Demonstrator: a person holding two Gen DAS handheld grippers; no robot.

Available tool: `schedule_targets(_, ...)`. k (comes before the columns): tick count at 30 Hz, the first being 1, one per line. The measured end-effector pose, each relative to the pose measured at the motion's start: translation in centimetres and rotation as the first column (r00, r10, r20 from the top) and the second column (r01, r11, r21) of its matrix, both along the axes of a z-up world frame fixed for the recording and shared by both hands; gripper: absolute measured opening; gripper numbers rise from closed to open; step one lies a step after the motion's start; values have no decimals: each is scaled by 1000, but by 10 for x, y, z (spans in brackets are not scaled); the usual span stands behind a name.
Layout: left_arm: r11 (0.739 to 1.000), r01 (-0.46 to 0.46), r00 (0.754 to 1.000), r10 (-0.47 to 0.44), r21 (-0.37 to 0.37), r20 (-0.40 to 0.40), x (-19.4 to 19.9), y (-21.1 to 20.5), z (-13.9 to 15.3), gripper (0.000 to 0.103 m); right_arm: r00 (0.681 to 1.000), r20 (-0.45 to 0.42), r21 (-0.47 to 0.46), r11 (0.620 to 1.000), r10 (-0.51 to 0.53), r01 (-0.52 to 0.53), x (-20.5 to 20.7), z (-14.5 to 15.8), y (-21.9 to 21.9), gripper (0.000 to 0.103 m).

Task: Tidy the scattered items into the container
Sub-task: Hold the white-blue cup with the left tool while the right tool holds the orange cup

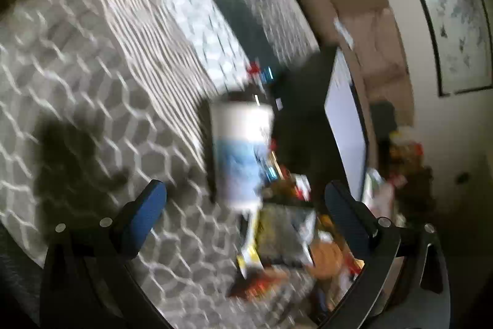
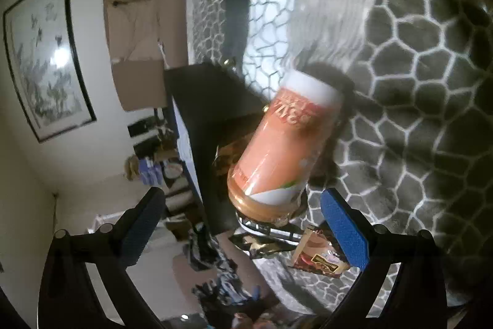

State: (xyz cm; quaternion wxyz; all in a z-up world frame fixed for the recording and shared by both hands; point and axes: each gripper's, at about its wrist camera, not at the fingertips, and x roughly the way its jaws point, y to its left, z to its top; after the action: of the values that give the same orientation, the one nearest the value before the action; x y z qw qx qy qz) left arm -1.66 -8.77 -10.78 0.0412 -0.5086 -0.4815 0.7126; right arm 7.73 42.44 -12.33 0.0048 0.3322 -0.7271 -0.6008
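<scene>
In the left wrist view my left gripper [image 1: 243, 205] is open, its blue pads [image 1: 148, 215] wide apart. A blurred white and blue can [image 1: 240, 153] hangs ahead between them, touching neither pad. Below it lie snack packets [image 1: 283, 236] by the dark container [image 1: 299, 113]. In the right wrist view my right gripper [image 2: 243, 211] is open. An orange jar with a white lid [image 2: 283, 150] lies tilted ahead of the fingers, touching neither pad. A brown sachet [image 2: 320, 258] and a dark packet [image 2: 258, 245] lie below it.
A grey rug with a white honeycomb pattern [image 1: 92, 82] covers the floor. A beige sofa [image 1: 354, 5] and a framed picture [image 1: 453, 14] stand behind. The container's white wall [image 1: 345, 125] rises at right. Clutter [image 2: 222, 282] lies on the floor.
</scene>
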Motion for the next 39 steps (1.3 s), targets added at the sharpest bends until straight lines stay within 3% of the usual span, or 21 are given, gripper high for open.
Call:
schedule_targets(4, 999, -54, 998, 54, 0, 28, 1, -1, -5, 103, 1000, 12, -46, 999, -20, 20, 0, -9, 4, 103)
schedule_targets(11, 990, -82, 995, 87, -116, 39, -3, 1, -4, 103, 998, 49, -109, 994, -28, 33, 2, -28, -3, 103)
schedule_targets(16, 985, -40, 997, 51, -165, 66, -9, 10, -4, 103, 994, 98, -131, 989, -50, 62, 2, -36, 0, 103)
schedule_targets(21, 990, 7, 998, 1, -143, 59, -15, 20, 2, 103, 992, 121, -148, 987, -46, 63, -1, -37, 0, 103)
schedule_targets(30, 958, 26, 992, 11, -285, 129, -39, 24, -8, 103, 983, 181, -168, 984, -31, 62, -17, -48, 1, 103)
schedule_targets(39, 960, 48, 979, 9, -274, 203, -57, 34, -27, 103, 976, 217, -168, 985, 8, 29, -39, -53, -5, 103)
